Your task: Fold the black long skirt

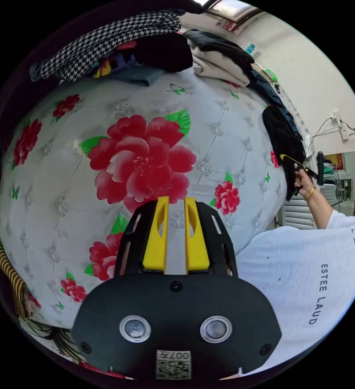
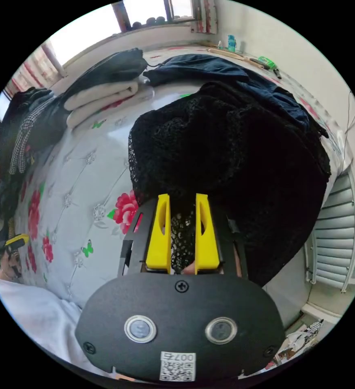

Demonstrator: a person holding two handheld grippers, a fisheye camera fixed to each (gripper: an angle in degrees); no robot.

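Black lace fabric of the long skirt [image 2: 234,162] lies bunched at the edge of the bed with the white quilted cover printed with red flowers [image 2: 88,162], filling the right gripper view from 12 to 3 o'clock, and the right gripper [image 2: 182,233] has its yellow jaws clamped on a strip of that lace. In the left gripper view the left gripper [image 1: 175,234] hangs over the flowered cover with its jaws slightly apart and nothing between them, while the skirt [image 1: 282,137] sits at 3 o'clock by the person's hand [image 1: 303,180]. Folded cream and black clothes [image 1: 220,56] and a black-and-white houndstooth garment [image 1: 104,40] are stacked at 12 o'clock.
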